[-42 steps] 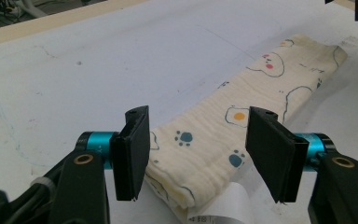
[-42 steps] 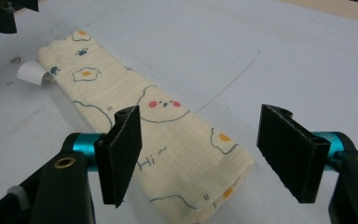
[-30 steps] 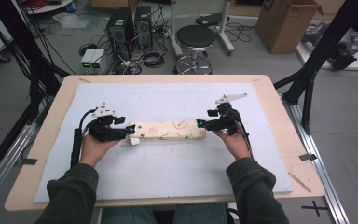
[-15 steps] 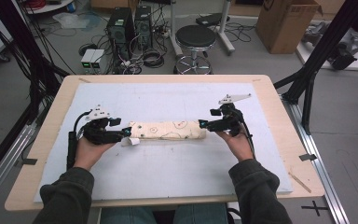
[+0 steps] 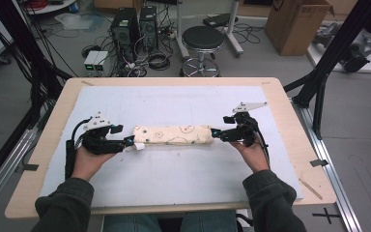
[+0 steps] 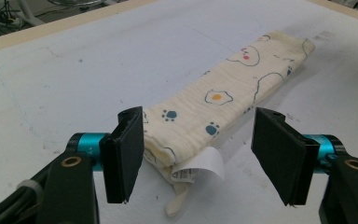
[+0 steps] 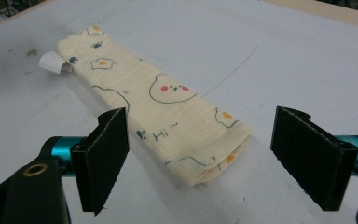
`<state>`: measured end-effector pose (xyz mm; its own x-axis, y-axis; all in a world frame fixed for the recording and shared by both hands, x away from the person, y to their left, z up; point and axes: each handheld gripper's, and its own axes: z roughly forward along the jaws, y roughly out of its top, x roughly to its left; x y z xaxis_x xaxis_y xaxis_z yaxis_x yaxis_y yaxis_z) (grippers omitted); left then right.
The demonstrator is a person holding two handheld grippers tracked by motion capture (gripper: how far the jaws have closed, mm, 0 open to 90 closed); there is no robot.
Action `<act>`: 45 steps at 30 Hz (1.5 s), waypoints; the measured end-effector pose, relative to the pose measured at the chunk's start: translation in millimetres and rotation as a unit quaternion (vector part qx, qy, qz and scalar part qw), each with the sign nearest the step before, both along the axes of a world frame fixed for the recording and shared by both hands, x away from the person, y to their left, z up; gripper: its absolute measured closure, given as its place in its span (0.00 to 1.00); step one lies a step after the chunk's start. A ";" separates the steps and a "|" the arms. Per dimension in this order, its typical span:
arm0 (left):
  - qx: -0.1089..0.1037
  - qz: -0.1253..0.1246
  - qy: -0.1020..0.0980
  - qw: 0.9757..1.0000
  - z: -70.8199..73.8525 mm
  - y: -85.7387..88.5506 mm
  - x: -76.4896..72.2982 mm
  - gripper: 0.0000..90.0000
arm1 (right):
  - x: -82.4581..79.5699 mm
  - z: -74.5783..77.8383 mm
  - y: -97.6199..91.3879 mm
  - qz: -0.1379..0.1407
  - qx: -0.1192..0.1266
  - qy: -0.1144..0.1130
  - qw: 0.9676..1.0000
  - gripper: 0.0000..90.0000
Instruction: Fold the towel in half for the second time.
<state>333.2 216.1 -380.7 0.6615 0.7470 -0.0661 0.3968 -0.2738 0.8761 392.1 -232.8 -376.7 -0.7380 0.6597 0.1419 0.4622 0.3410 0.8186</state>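
Two open tools (image 5: pixel 130 142) (image 5: pixel 214 132), folded cloth (image 5: pixel 173 135), label (image 6: pixel 200 166) perhaps printed

The high view looks forward and down from above the person's side, taking in the whole worktop (image 5: pixel 290 145) and the floor beyond. The left gripper (image 6: pixel 200 158) view sits low and close, facing along its jaws down the length of the folded cloth (image 6: pixel 214 116). The right gripper (image 7: pixel 200 158) view sits equally low and close, facing the cloth's opposite end. All three views share the cloth and the white sheet (image 5: pixel 174 179) beneath it.
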 end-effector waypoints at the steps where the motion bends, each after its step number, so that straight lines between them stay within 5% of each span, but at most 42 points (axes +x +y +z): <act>1: 0.003 -0.001 0.000 1.000 0.1 0.8 -1.4 0.39 | -0.8 -0.1 -0.6 -0.001 0.001 -0.002 1.000 0.21; 45: 0.008 -0.001 0.002 1.000 -16.7 12.7 -43.8 0.26 | -56.9 -27.4 -30.2 -0.009 -0.008 -0.020 1.000 0.13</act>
